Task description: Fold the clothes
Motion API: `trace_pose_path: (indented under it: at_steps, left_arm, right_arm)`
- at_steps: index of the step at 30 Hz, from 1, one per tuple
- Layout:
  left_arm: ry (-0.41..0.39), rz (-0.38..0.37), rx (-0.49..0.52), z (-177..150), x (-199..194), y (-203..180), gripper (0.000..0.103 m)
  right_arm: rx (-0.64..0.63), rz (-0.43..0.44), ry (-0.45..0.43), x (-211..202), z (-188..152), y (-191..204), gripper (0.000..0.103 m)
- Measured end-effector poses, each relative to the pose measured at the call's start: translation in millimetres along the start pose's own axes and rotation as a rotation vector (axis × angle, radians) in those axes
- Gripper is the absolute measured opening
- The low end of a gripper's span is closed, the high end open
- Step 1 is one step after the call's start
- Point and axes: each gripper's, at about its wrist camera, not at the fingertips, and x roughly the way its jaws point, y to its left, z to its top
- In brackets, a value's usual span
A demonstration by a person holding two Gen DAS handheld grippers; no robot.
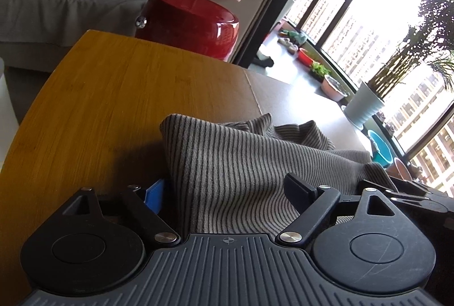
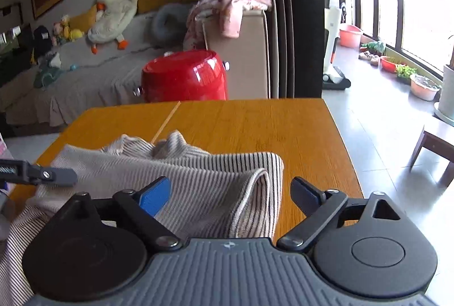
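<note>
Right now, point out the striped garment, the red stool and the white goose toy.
striped garment (image 2: 198,181): right wrist view, on the folded upper layer on the table.
red stool (image 2: 184,76): right wrist view, on its glossy side wall.
white goose toy (image 2: 113,14): right wrist view, on its body, on the sofa.

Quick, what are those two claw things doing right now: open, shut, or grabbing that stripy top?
Left gripper: open, jaws either side of the striped garment, not pinching it.
Right gripper: open, a fold of the garment between its jaws, not clamped.
</note>
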Motion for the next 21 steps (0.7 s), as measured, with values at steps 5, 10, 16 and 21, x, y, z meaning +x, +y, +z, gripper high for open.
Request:
trace_pose_path:
  at_steps: [5, 10, 16, 21]
  left_arm:
    - [0.020, -0.002, -0.008, 10.2, -1.7, 14.9, 0.092]
    - [0.050, -0.074, -0.068, 25.6, 13.7, 16.9, 0.095]
    - [0.031, -0.070, 0.067, 25.1, 31.0, -4.4, 0.098]
    - [0.026, -0.104, 0.102, 31.5, 43.0, -9.2, 0.094]
  right_arm:
    - [0.054, 0.005, 0.040, 5.3, -2.4, -21.3, 0.084]
    - [0.171, 0.082, 0.037, 6.5, 5.0, -42.3, 0.084]
    - [0.163, 0.161, 0.091, 38.4, 20.8, -46.7, 0.081]
    - [0.077, 0.190, 0.086, 46.9, 22.2, -36.9, 0.062]
